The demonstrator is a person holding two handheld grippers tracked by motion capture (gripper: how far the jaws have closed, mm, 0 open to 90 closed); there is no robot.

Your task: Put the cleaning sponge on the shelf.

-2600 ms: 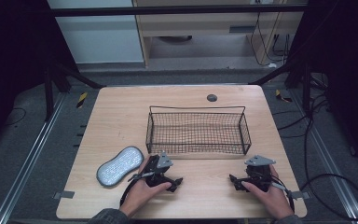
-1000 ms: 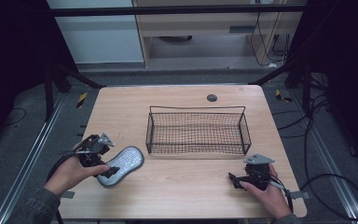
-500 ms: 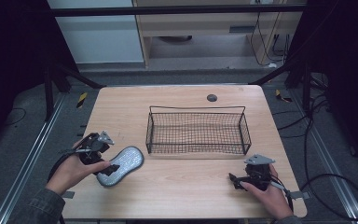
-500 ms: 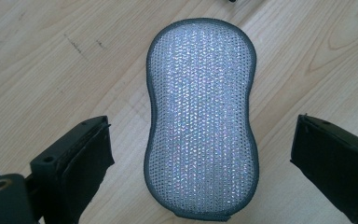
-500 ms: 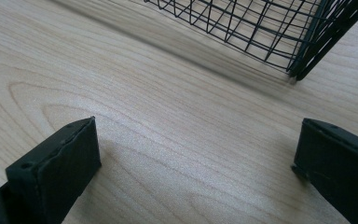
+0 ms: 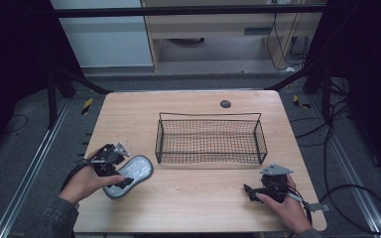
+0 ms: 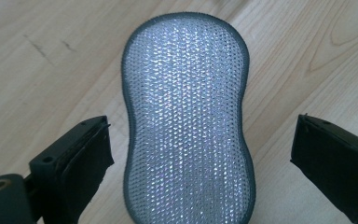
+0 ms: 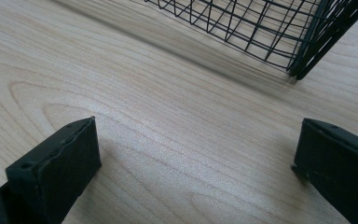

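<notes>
Straddling a grey scouring pad (image 7: 186, 121), the left hand-held gripper (image 7: 200, 154) has its two black jaws spread wide, one on either side of the pad's narrow waist, with clear gaps of counter (image 7: 37, 70) between each jaw and the pad's edge; nothing is gripped. The pad lies flat, its length running straight ahead of this hand-held gripper, its woven face glinting. In the high view the same left hand-held gripper (image 6: 121, 173) sits over the near-left end of the pad (image 6: 131, 171), held by the person's left hand (image 6: 87, 182). The right hand-held gripper (image 8: 196, 154) is likewise wide open and empty, its jaws resting low over bare wood. Ahead of it and to its right stands the near corner of a black wire basket (image 8: 279, 32), well apart from the jaws. In the high view the right hand-held gripper (image 6: 252, 191) lies under the right hand (image 6: 283, 206), just short of the basket (image 6: 208, 159), which stands between the two grippers and beyond them.
</notes>
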